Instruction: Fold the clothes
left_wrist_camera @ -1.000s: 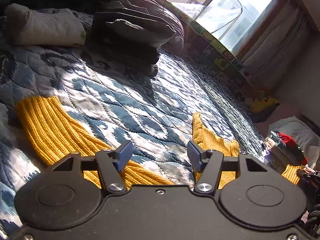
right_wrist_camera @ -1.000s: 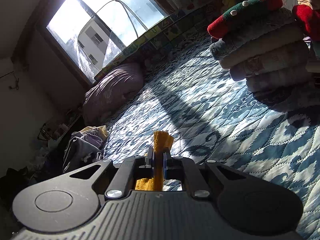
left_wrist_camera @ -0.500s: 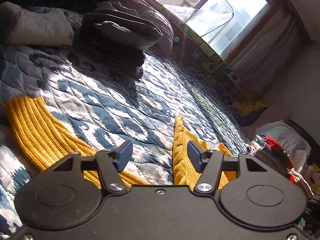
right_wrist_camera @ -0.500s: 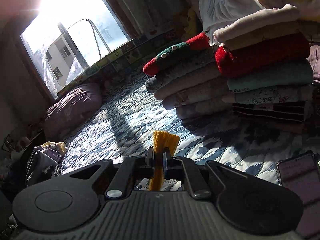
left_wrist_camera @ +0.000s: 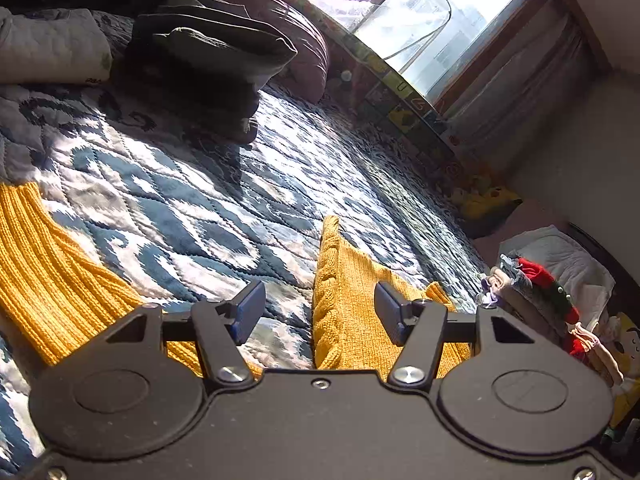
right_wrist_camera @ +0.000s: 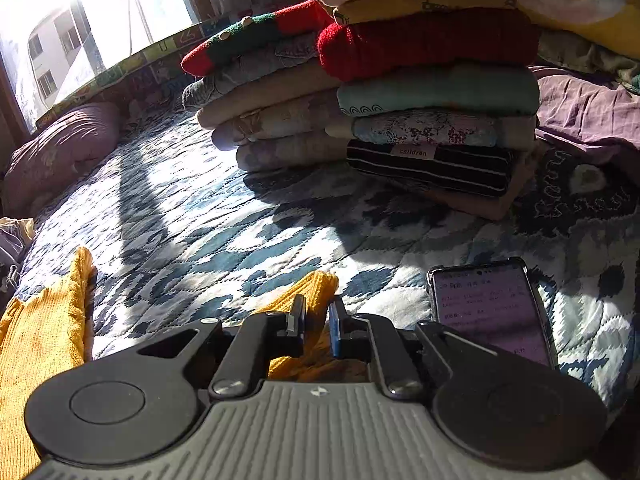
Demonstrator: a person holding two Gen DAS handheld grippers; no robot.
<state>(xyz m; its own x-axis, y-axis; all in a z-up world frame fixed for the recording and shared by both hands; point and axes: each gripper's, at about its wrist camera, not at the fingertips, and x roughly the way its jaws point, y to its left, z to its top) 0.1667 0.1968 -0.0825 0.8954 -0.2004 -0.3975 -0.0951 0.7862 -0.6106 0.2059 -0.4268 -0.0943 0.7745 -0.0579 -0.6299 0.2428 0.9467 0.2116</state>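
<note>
**Yellow knit spread on quilted bed as two tools work over it**

Blue-and-white quilted bedspread (left_wrist_camera: 208,200) fills both views, sunlit in bands from a large window (left_wrist_camera: 420,20) at the far side, with a purple pillow (right_wrist_camera: 60,152) lying below it. On the bed's far right in the right wrist view stand two stacks of folded clothes (right_wrist_camera: 380,92), side by side and touching, topped by red, green and cream knits; the same stacks show small at the far right of the left wrist view. Dark folded bedding (left_wrist_camera: 208,60) and a pale quilted bundle (left_wrist_camera: 48,48) sit at the far left of the left wrist view.

The yellow knit sweater (left_wrist_camera: 352,312) lies on the bedspread near both cameras. One ribbed part stretches along the near left of the left wrist view, and a cabled fold rises between the fingers of the left tool (left_wrist_camera: 318,312), whose jaws are spread wide, grasping nothing. In the right wrist view, a cuff-like end of the sweater sits between the fingers of the right tool (right_wrist_camera: 318,326), whose jaws stand a narrow gap apart; whether they pinch the knit cannot be told. More yellow knit lies at the near left there.

A smartphone (right_wrist_camera: 492,308), its screen lit, rests on the bedspread just to the right of the right tool.
</note>
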